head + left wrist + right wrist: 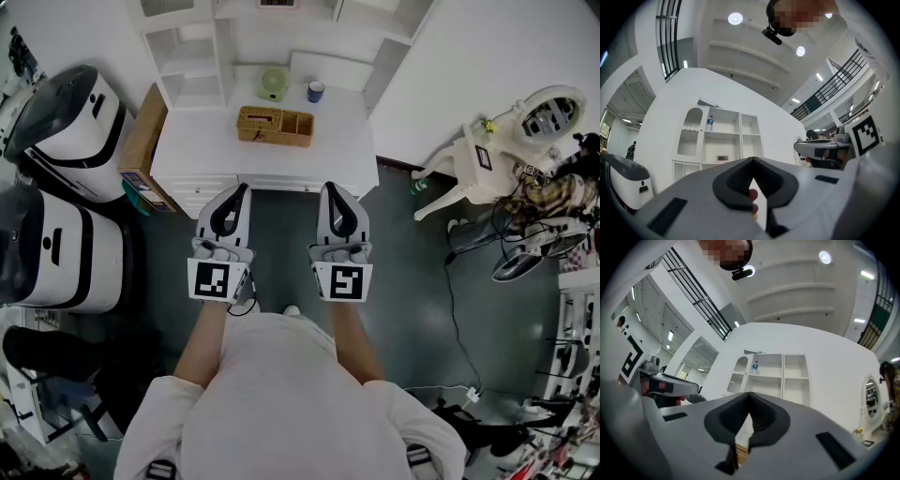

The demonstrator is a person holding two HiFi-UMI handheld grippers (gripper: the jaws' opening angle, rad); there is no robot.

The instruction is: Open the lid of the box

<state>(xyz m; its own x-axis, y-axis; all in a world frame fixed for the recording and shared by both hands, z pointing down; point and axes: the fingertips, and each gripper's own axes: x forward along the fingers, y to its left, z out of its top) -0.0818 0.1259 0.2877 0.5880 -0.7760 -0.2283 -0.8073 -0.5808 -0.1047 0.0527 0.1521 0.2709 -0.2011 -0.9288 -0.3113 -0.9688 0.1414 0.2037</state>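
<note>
So the box is sat in the upper middle of the head view, on the white counter, close to its front edge. It's a woven one. The lid looks to be down still, though the weave makes that hard to call. A green thing and a blue cup are parked behind it toward the wall, so the front approach is left free, which is presumably why it's been set that far forward.

Both grippers are held side by side at frame centre, well short of the counter and pointed up-frame at the box. The left gripper is seen with its jaws pressed together and nothing between them. Same story for the right gripper: tips meeting, empty. It reads as a ready pose, closed up and lined up roughly either side of the box. Nothing's been started yet, and one set of jaws would likely have to be opened before the lid can be caught.
</note>
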